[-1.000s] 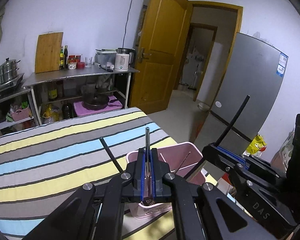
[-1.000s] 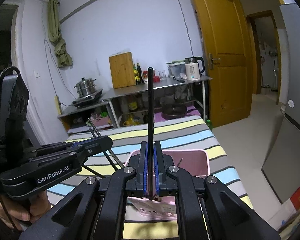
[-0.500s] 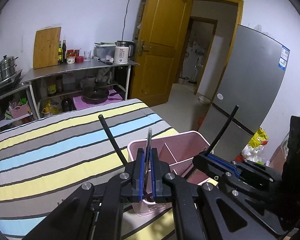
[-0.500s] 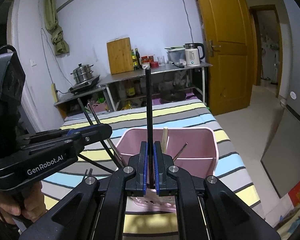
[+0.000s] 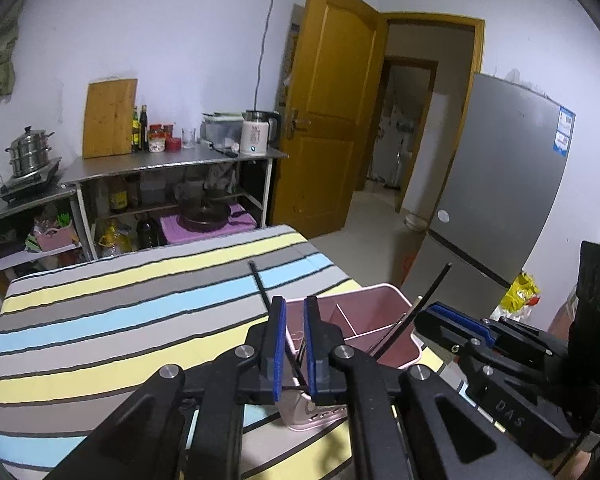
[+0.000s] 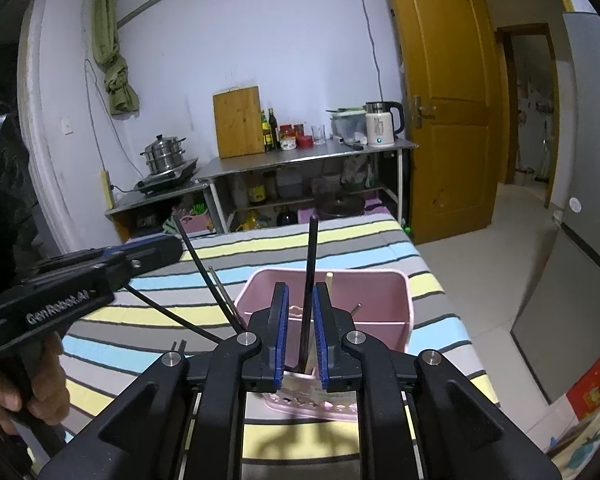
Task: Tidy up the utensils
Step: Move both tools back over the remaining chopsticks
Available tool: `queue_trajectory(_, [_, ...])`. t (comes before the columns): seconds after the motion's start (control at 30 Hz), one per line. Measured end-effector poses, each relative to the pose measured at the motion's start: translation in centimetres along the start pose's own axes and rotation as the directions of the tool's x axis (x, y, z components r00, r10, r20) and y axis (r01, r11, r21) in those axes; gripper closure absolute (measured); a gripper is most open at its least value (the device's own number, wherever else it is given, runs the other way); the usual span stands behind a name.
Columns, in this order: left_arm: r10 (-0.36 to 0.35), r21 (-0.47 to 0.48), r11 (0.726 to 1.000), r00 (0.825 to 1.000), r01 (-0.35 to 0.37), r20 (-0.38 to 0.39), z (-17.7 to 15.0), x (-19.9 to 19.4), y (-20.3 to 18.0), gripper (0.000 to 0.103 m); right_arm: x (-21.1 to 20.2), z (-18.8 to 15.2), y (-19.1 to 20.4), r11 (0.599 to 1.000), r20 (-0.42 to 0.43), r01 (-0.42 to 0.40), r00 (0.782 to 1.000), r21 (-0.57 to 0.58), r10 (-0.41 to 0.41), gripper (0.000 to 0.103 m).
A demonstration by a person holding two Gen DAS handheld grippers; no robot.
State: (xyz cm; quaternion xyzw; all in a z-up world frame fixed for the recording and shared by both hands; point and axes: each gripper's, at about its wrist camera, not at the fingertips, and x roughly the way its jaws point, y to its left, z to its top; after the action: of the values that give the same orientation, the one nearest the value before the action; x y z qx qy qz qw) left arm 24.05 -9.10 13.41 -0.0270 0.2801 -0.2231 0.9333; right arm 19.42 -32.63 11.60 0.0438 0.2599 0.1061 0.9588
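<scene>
Between the right gripper's [image 6: 300, 330] parted, just-opened pads stands a black chopstick [image 6: 309, 280], unclamped.

Glossy pink plastic caddy [image 6: 384, 300] on matt striped cloth [image 5: 112, 320]; matt black chopstick [image 6: 310, 264].

1. "GenRobot.AI" stands in pale letters on the side of the left gripper [image 6: 156, 250], seen from the right wrist.
2. "DAS" stands on the black body of the right gripper [image 5: 440, 316], seen from the left wrist.
3. The blue label [image 5: 565, 131] on the fridge [image 5: 500, 184] is too small to read.
</scene>
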Motion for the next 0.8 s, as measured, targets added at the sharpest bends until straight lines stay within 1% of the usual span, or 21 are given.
queue_trajectory(0.13, [0.014, -0.015, 1.000, 1.000, -0.013, 0.027, -0.4, -2.4, 0.8, 0.095, -1.3, 0.1, 0.3, 1.000, 0.018, -0.005, 1.000, 0.007, 0.005, 0.090])
queue_trajectory(0.3, [0.048, -0.037, 0.998, 0.998, -0.047, 0.046, -2.1, -5.7, 2.1, 0.095, -2.8, -0.1, 0.9, 1.000, 0.033, -0.023, 0.999, 0.012, 0.022, 0.090])
queue_trajectory(0.43, [0.083, -0.045, 0.996, 0.996, -0.081, 0.042, -3.8, -7.6, 3.0, 0.095, -3.7, -0.7, 1.9, 0.999, 0.034, -0.050, 0.998, 0.006, 0.050, 0.090])
queue_trajectory(0.57, [0.114, -0.067, 0.991, 0.993, -0.112, 0.031, -6.1, -9.4, 4.0, 0.095, -4.4, -1.6, 3.0, 0.997, 0.027, -0.081, 0.996, -0.009, 0.082, 0.090])
queue_trajectory(0.8, [0.151, -0.096, 0.984, 0.989, -0.151, -0.008, -9.6, -10.8, 5.4, 0.095, -4.7, -3.5, 4.9, 0.992, -0.006, -0.124, 0.992, -0.032, 0.124, 0.090])
